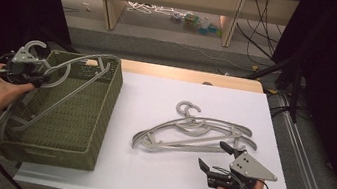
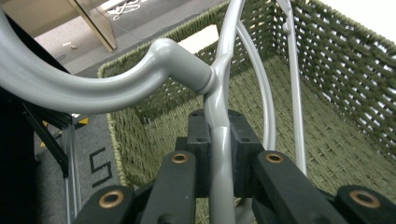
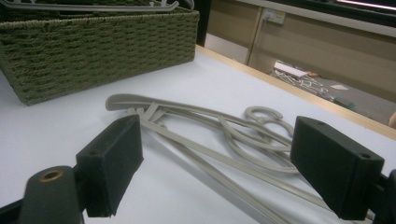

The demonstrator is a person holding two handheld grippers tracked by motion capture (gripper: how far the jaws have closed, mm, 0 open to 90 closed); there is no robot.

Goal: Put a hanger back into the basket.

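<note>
A grey plastic hanger (image 1: 73, 79) leans tilted inside the green woven basket (image 1: 97, 119) at the table's left. My left gripper (image 1: 40, 77) is shut on that hanger just below its hook, which rises above the basket's left rim. In the left gripper view the hanger's neck (image 2: 219, 140) is pinched between the black pads, and its arms run down over the basket floor (image 2: 261, 107). Two or three more grey hangers (image 1: 196, 131) lie stacked on the white table top. My right gripper (image 1: 216, 158) stands open just in front of them. From its own view the hangers (image 3: 219, 140) lie past the wide-apart jaws.
The white table top (image 1: 154, 173) has free room in front of the hangers and the basket. A wooden strip (image 1: 184, 74) runs along the far table edge. Beyond it are shelf legs and cables on the floor. The basket (image 3: 93, 46) stands to the left of the right gripper.
</note>
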